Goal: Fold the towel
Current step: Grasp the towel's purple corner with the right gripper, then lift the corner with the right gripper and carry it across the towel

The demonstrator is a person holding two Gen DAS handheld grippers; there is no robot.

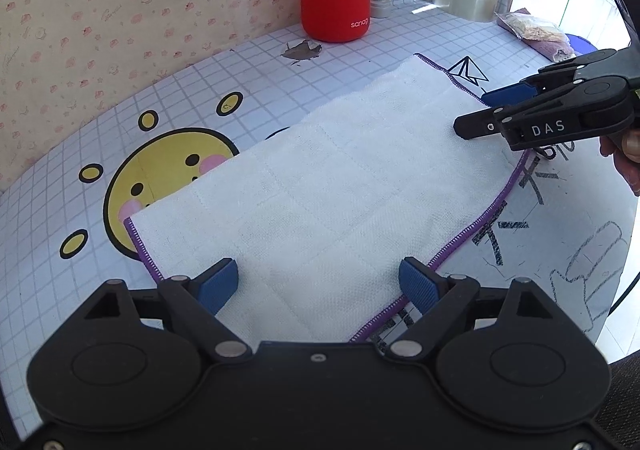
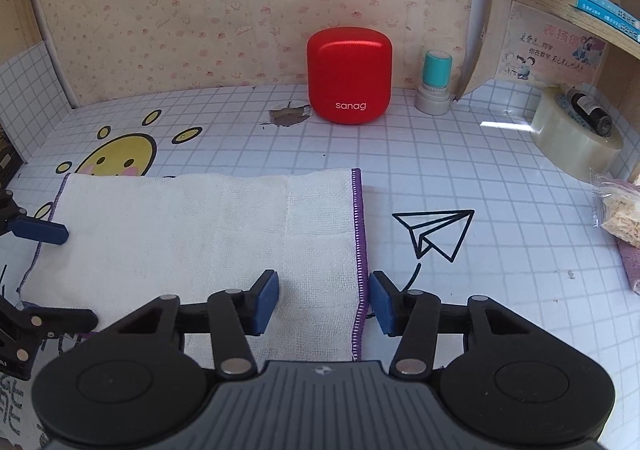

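Observation:
A white towel with purple stitched edges lies flat on the grid-patterned table; it also shows in the right wrist view. My left gripper is open, its blue pads straddling the towel's near short end. My right gripper is open, its pads either side of the towel's purple right edge. The right gripper also shows in the left wrist view at the towel's far right side. The left gripper's blue fingertips show at the towel's left end in the right wrist view.
A red speaker and a teal-capped stamp stand at the back wall. A tape roll and a plastic bag lie at the right. A wooden shelf rises at the back right.

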